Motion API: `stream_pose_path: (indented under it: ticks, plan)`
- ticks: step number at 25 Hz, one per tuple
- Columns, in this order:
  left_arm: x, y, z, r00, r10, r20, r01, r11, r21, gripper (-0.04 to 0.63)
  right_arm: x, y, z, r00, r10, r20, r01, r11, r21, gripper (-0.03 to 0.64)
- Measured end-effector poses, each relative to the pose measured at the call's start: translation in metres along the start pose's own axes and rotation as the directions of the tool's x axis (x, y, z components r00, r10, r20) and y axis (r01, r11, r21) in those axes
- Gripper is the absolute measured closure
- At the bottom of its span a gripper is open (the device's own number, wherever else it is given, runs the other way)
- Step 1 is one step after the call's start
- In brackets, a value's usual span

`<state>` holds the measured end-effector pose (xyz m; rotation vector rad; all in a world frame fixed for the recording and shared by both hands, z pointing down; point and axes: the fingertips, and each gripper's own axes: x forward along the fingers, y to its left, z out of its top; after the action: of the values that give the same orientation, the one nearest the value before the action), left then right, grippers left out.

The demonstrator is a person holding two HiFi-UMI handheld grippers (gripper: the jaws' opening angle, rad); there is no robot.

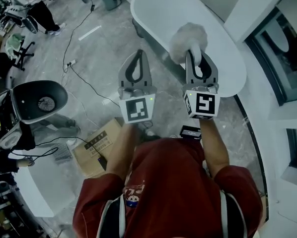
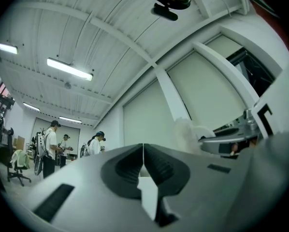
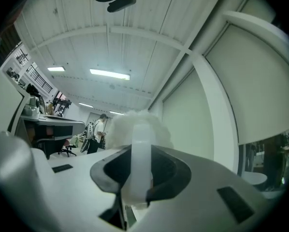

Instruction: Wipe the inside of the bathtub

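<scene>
Between the fingers of the right gripper stands the pale stem of a fluffy white duster, clamped firmly and held up over the bathtub, apparently clear of it. The duster looks light and soft, likely to flatten under pressure, so the stiff stem is the sensible hold. The left gripper has its fingers pressed together on nothing. The tub looks smooth, glossy and probably slippery. It stands on a grey marbled floor with cables and a cardboard box.
</scene>
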<state>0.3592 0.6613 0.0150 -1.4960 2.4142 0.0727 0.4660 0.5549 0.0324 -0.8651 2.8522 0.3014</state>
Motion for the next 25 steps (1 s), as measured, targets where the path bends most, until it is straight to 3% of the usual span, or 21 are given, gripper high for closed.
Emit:
stream_pose_path:
  ticks: [14,20,25]
  plan:
    - [0.024,0.054,-0.036,1.000,0.001,-0.022,-0.002,1.000,-0.029,0.578,0.056,0.029,-0.028,0.998,-0.004,-0.060,0.003,1.000,-0.025,0.521]
    - [0.119,0.049,-0.029,0.999,0.017,-0.033,-0.018,0.999,-0.026,0.578,0.143,-0.022,-0.028,0.997,0.019,-0.069,-0.018,1.000,0.017,0.520]
    - [0.170,0.051,-0.066,0.999,0.047,-0.018,-0.048,0.998,-0.038,0.578,0.197,-0.039,-0.066,0.998,0.058,-0.034,-0.058,0.998,0.006,0.520]
